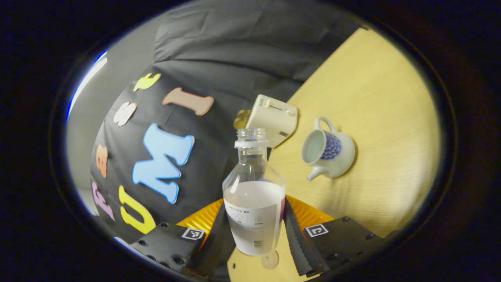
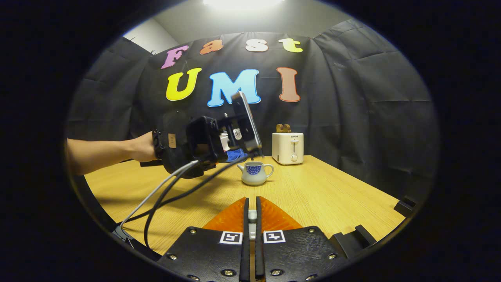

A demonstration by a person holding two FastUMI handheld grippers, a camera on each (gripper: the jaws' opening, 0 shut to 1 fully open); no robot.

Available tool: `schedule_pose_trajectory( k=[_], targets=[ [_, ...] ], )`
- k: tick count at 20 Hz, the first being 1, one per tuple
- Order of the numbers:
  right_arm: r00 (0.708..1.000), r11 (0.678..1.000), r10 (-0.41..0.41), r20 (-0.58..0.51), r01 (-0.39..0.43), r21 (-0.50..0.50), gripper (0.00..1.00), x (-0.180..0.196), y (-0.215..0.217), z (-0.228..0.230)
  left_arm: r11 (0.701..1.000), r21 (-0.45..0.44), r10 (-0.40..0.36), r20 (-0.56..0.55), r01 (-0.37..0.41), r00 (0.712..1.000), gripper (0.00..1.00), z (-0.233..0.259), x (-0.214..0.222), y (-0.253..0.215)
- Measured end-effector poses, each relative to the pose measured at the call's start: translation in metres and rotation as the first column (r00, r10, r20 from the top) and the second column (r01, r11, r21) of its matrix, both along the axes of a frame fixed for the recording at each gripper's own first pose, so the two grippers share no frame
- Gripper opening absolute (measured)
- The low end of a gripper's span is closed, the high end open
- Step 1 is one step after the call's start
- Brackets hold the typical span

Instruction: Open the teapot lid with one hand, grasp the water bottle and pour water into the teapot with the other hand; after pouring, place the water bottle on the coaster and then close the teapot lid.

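In the left gripper view, my left gripper [image 1: 255, 213] is shut on a clear, uncapped water bottle [image 1: 254, 196] about half full of water. It holds the bottle above the table edge, tilted with the view. The white teapot [image 1: 328, 150] with a blue pattern stands lidless to the bottle's right, spout towards me. In the right gripper view, my right gripper [image 2: 252, 203] is low over the table, shut on a small pale piece, apparently the teapot lid [image 2: 252, 215]. The teapot [image 2: 254, 173] stands beyond it. A hand holds the left gripper [image 2: 207, 145] up to the teapot's left.
A cream toaster [image 2: 287, 148] stands at the back of the wooden table [image 2: 321, 196], behind the teapot; it is also in the left gripper view [image 1: 274, 117]. Cables [image 2: 168, 192] hang from the left gripper down to the table. Something blue [image 2: 235, 155] lies behind that gripper.
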State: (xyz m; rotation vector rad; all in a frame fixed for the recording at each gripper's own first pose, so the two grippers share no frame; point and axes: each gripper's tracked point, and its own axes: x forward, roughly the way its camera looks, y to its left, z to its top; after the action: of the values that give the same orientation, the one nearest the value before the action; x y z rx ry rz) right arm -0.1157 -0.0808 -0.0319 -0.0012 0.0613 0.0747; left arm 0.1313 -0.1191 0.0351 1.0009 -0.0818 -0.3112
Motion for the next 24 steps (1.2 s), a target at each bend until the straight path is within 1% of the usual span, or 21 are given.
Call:
schedule_pose_trajectory(
  k=[1,2,3,4,5,6,7,8,9,10,11,13,15,17,19,20,22,24],
  targets=[
    [1.0,1.0,0.011,-0.001,-0.011,-0.001,0.05,0.002,0.004,0.001,0.994,-0.107,0.011,-0.021,-0.013,1.0,0.87,0.002,-0.001,0.012],
    [1.0,1.0,0.023,-0.001,-0.023,-0.001,0.05,0.005,0.008,0.002,0.978,-0.204,0.024,-0.038,-0.032,0.999,0.87,0.003,-0.003,0.025],
    [0.999,0.999,0.032,0.004,-0.032,-0.002,0.05,0.008,0.012,0.006,0.956,-0.287,0.039,-0.062,-0.055,0.997,0.87,0.003,-0.004,0.039],
    [0.999,0.999,0.046,0.012,-0.046,-0.007,0.06,0.013,0.019,0.01,0.918,-0.388,0.06,-0.078,-0.086,0.995,0.86,0.004,-0.009,0.059],
    [0.998,0.998,0.057,0.019,-0.057,-0.008,0.05,0.017,0.023,0.014,0.881,-0.464,0.065,-0.085,-0.097,0.994,0.87,0.009,-0.016,0.074],
    [0.998,0.998,0.069,0.006,-0.069,0.003,0.05,0.022,0.029,0.017,0.835,-0.54,0.062,-0.09,-0.101,0.994,0.87,0.015,-0.023,0.09],
    [0.994,0.993,0.113,-0.013,-0.112,0.04,0.05,0.023,0.039,0.011,0.783,-0.613,0.056,-0.099,-0.105,0.994,0.87,0.021,-0.028,0.103],
    [0.989,0.988,0.141,-0.038,-0.138,0.073,0.05,0.025,0.051,0.008,0.728,-0.677,0.052,-0.111,-0.114,0.992,0.86,0.019,-0.031,0.117],
    [0.987,0.986,0.146,-0.066,-0.139,0.095,0.05,0.027,0.056,0.005,0.68,-0.722,0.049,-0.125,-0.125,0.991,0.86,0.017,-0.031,0.128],
    [0.986,0.983,0.152,-0.064,-0.144,0.111,0.05,0.03,0.057,0.011,0.647,-0.749,0.063,-0.133,-0.142,0.989,0.86,0.015,-0.028,0.142],
    [0.989,0.985,0.137,-0.05,-0.131,0.11,0.05,0.033,0.057,0.022,0.632,-0.759,0.078,-0.141,-0.158,0.987,0.85,0.016,-0.024,0.155],
    [0.992,0.988,0.119,0.035,-0.122,0.091,0.05,0.033,0.057,0.056,0.618,-0.764,0.098,-0.157,-0.184,0.983,0.85,0.01,-0.014,0.171],
    [0.989,0.994,0.099,0.113,-0.104,0.032,0.05,0.043,0.057,0.078,0.607,-0.772,0.103,-0.156,-0.187,0.982,0.86,0.009,-0.003,0.178],
    [0.981,0.995,0.104,0.161,-0.104,-0.01,0.05,0.052,0.062,0.089,0.581,-0.791,0.097,-0.167,-0.192,0.981,0.85,0.003,0.01,0.181],
    [0.977,0.993,0.114,0.18,-0.112,-0.023,0.05,0.06,0.067,0.094,0.547,-0.813,0.093,-0.18,-0.201,0.979,0.86,-0.005,0.022,0.186],
    [0.976,0.993,0.116,0.185,-0.113,-0.026,0.05,0.063,0.067,0.094,0.534,-0.819,0.099,-0.183,-0.207,0.978,0.85,-0.008,0.029,0.189],
    [0.976,0.993,0.117,0.181,-0.114,-0.026,0.05,0.069,0.068,0.091,0.517,-0.831,0.107,-0.173,-0.204,0.979,0.85,-0.008,0.043,0.196],
    [0.979,0.994,0.112,0.17,-0.11,-0.02,0.05,0.074,0.064,0.087,0.514,-0.833,0.114,-0.17,-0.204,0.979,0.85,-0.009,0.057,0.2]
  ],
)
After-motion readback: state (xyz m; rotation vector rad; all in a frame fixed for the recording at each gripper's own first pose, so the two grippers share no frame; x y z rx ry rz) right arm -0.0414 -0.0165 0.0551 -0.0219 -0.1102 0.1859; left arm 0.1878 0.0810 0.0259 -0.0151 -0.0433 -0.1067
